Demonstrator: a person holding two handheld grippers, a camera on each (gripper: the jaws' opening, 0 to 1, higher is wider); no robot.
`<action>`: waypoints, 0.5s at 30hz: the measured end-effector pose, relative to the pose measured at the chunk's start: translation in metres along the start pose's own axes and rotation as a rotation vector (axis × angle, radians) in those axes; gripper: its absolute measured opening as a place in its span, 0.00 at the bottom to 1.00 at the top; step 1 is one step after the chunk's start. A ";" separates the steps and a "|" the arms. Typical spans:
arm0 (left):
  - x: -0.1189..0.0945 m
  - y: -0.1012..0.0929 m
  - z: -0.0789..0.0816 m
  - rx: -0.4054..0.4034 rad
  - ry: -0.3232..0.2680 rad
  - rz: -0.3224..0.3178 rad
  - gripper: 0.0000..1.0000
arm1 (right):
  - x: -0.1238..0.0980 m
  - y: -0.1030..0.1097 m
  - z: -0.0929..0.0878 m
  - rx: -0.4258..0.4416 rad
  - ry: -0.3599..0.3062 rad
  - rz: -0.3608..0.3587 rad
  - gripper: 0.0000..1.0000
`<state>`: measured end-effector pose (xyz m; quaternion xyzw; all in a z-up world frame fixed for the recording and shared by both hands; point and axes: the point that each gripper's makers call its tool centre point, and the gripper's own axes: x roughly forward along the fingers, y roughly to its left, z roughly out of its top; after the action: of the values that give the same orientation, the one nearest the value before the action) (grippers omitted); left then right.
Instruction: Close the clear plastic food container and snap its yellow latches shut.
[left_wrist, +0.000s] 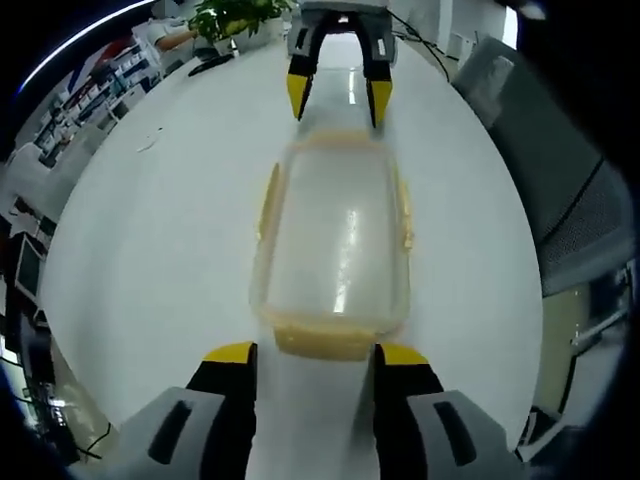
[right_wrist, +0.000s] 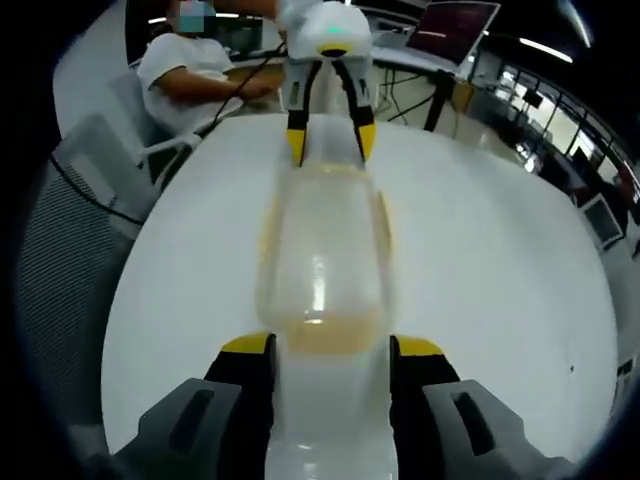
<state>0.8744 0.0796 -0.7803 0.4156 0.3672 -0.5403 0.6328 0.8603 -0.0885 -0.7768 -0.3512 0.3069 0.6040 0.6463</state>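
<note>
White bench (left_wrist: 150, 230) carries the clear container (left_wrist: 335, 240) lengthwise between both tongs, lid on. Left tongs (left_wrist: 313, 352) and right tongs (right_wrist: 331, 345) stand apart at opposite end latches (left_wrist: 322, 340). Uneven pressing could slide the container away, leaving latches unsnapped

Clear container (left_wrist: 335, 245) sits lid-on in the middle of the white tabletop (left_wrist: 150, 250), yellow latches along its sides. Left gripper (left_wrist: 315, 352) has its jaws spread at the container's near end. Right gripper (left_wrist: 340, 95) does the same at the far end.
</note>
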 end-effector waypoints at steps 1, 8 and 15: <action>0.001 0.001 0.000 0.003 0.002 -0.005 0.40 | 0.003 0.000 0.000 -0.001 0.006 0.006 0.42; 0.006 -0.003 0.005 0.034 0.006 -0.049 0.40 | 0.013 0.001 -0.003 -0.015 0.049 0.021 0.41; 0.010 -0.009 0.006 0.037 0.010 -0.090 0.34 | 0.014 0.002 -0.005 0.010 0.052 0.054 0.39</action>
<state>0.8667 0.0695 -0.7888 0.4130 0.3786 -0.5731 0.5981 0.8599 -0.0849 -0.7918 -0.3549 0.3362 0.6104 0.6232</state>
